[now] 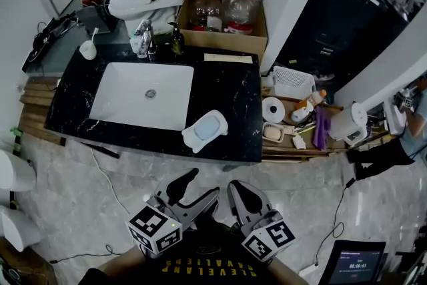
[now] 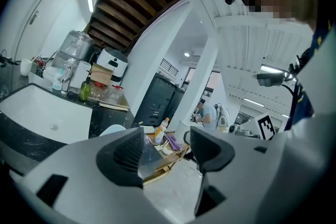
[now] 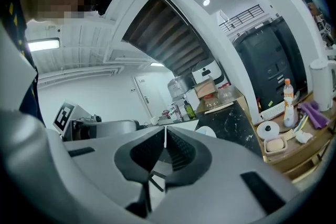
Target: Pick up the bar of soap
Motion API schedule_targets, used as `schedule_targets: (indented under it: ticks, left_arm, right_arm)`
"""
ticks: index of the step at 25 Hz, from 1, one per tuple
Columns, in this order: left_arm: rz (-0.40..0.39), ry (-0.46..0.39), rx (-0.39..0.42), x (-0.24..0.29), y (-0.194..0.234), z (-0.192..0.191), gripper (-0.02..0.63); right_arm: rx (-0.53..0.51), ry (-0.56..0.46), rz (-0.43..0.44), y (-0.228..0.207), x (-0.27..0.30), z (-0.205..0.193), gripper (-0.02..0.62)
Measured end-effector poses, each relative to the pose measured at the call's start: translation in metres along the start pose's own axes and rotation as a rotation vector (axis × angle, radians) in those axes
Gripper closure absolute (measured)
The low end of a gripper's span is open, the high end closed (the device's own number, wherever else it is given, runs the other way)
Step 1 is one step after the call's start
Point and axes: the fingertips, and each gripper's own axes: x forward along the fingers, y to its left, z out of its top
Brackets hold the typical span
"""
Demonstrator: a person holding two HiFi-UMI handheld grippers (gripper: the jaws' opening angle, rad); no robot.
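At the far left of the black marble countertop (image 1: 227,87) stands a small white cup (image 1: 88,49). Beside it the white rectangular sink (image 1: 117,102) is set into the stone, with a chrome tap (image 1: 145,33) and a dark green pump bottle (image 1: 177,41) along its back edge. Behind those sits an open cardboard box (image 1: 223,45) holding clear plastic bottles.

The pale blue bar of soap (image 1: 207,127) lies in a white soap dish (image 1: 192,137) near the counter's front edge, just right of the sink's near corner. Nothing covers it or crowds it.

Further right, off the counter, a low wooden shelf (image 1: 287,152) carries several things:
- a white slotted basket (image 1: 292,81)
- a roll of white paper (image 1: 273,109)
- a beige bar in a small tray (image 1: 272,133) (a second soap, well apart from the blue one)
- a purple cloth (image 1: 321,127)
- a white kettle (image 1: 348,122)

Both grippers hang low, close to the person's body, over the pale marbled floor (image 1: 127,177) in front of the counter. The left gripper (image 1: 205,182) has its jaws spread, and its own view shows only air between them. The right gripper (image 1: 240,189) has its ribbed pads pressed together with nothing between them.

The blue soap lies ahead of both grippers, beyond the counter's front edge — well apart from either, roughly in line with the left gripper's tips. Only open floor and the counter's rim lie between it and the grippers.
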Motion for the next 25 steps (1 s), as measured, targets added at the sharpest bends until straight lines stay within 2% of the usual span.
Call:
schedule_targets:
  ticks: [8, 17, 25]
  left_arm:
    - [0.038, 0.005, 0.012, 0.023, 0.001, 0.007, 0.314]
    - [0.076, 0.022, 0.009, 0.031, 0.018, 0.009, 0.314]
    - [0.028, 0.047, 0.024, 0.042, 0.047, 0.024, 0.314]
  right_arm:
    - [0.014, 0.003, 0.036, -0.024, 0.007, 0.014, 0.574]
    - [0.052, 0.014, 0.028, -0.039, 0.023, 0.014, 0.574]
    - [0.056, 0.005, -0.017, -0.043, 0.054, 0.025, 0.574]
